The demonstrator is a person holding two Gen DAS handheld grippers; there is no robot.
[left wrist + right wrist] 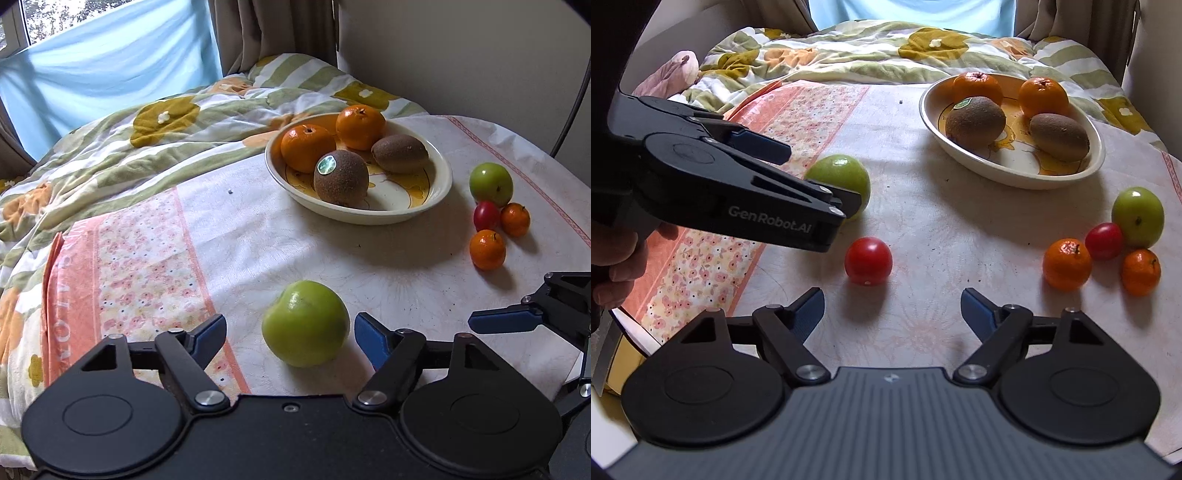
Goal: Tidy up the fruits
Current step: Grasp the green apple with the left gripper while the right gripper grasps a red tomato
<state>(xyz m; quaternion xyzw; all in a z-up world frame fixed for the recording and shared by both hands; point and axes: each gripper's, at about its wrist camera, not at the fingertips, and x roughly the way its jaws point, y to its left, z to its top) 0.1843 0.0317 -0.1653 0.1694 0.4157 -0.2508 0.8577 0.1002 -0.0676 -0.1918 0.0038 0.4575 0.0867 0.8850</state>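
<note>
Left wrist cam, left gripper [290,338] wide around green apple [306,328], no contact, right gripper [892,314] wide, empty

Brand on left gripper [827,177]: "GenRobot.AI" in pale letters along the black side of its body, at about 9 o'clock in the right wrist view.
Cloth border [70,295]: large pale letters run along the orange strip, at about 8 o'clock in the left wrist view; not legible.
Sticker on kiwi [327,164]: print too small to read.
</note>
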